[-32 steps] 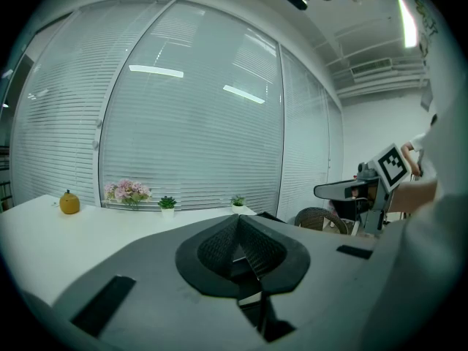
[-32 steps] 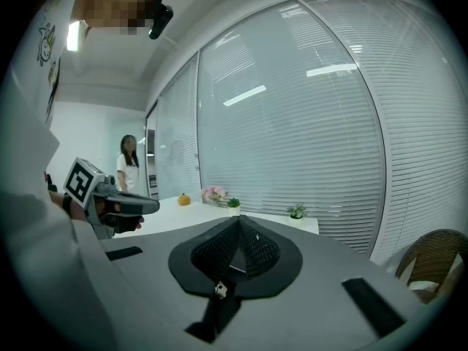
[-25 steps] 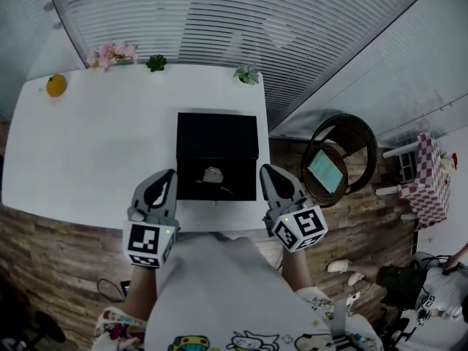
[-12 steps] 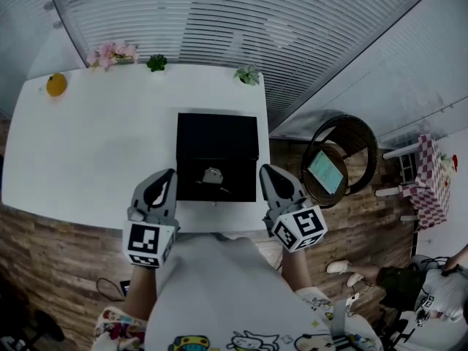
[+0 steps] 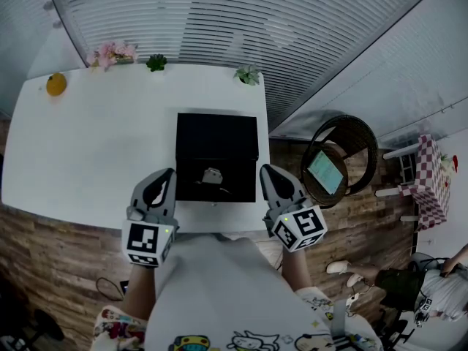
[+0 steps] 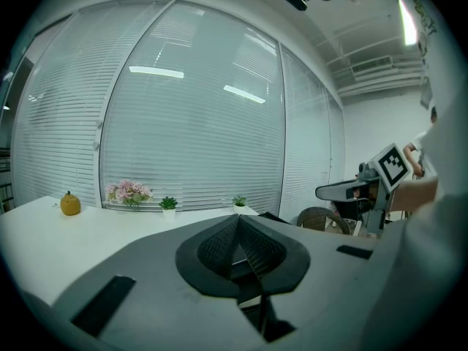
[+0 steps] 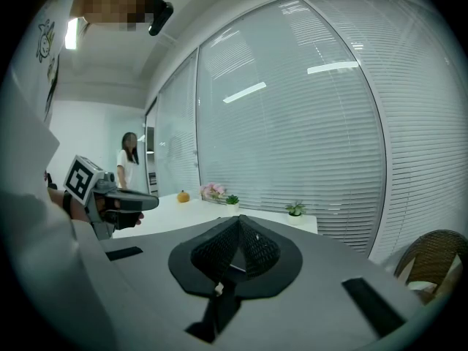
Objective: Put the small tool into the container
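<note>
The left tongs (image 5: 164,181) are hovering at the near edge of the white table (image 5: 95,145), their jaws lying pressed together with nothing between them. In the left gripper view the two dark, ribbed pads (image 6: 216,248) are meeting along a single seam. The right tongs (image 5: 270,175) are hanging level with them on the other side, just past the table's right corner. Their jaws are also sitting fully closed and empty, the textured pads (image 7: 219,251) forming one pointed ridge. Neither pair is touching anything.

Between the two tips a black, matte, rectangular container (image 5: 217,134) is lying on the table, a crease dividing it into a far half and a near half. The small tool (image 5: 212,175), a pale, rounded little piece, is sitting on the near black half. Whether that half is a tray or an opened lid is not showing clearly.

Along the table's far edge an orange round fruit (image 5: 56,85), a bunch of pink flowers (image 5: 112,53) and two small potted plants (image 5: 156,63) (image 5: 247,74) are standing before slatted blinds (image 5: 241,13). A round wicker chair (image 5: 360,134) is standing on the wood floor to the right.
</note>
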